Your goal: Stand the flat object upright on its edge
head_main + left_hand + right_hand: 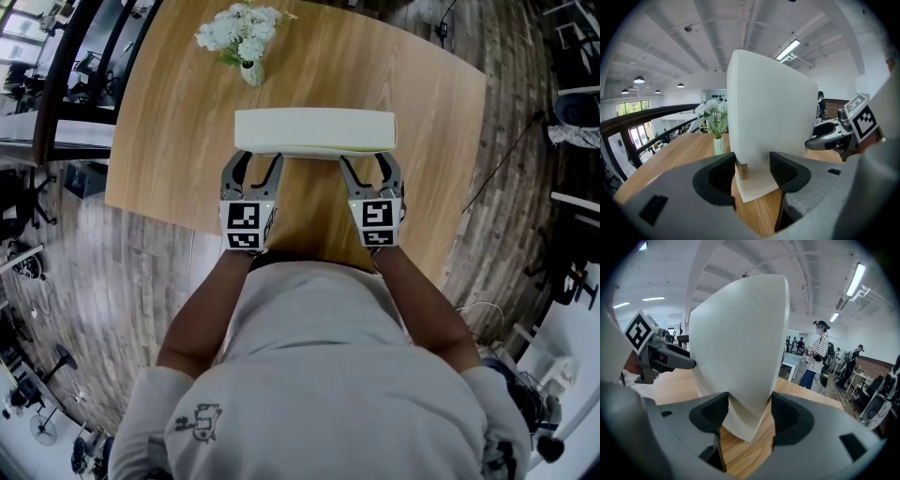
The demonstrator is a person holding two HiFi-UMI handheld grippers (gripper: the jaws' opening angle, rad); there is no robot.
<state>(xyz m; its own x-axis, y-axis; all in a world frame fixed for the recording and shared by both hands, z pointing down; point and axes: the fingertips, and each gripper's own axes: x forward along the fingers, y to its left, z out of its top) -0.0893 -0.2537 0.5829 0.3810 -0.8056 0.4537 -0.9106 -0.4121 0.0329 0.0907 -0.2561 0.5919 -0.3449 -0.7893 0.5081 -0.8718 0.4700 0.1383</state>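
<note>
A thick white cushion (314, 131) stands upright on its long edge on the wooden table (169, 131). My left gripper (259, 159) clasps its left end and my right gripper (366, 161) its right end, both from the near side. In the left gripper view the cushion (773, 112) fills the gap of my left gripper (752, 166), both pads pressing on it beside a small tag (744, 171). In the right gripper view the cushion (740, 343) is pinched the same way by my right gripper (749, 411), its lower corner resting on the wood.
A small vase of white flowers (246, 42) stands on the table beyond the cushion, toward the left. The table's near edge runs just below the grippers, with wood-plank floor around it. A person in a striped shirt (818, 359) stands far off in the room.
</note>
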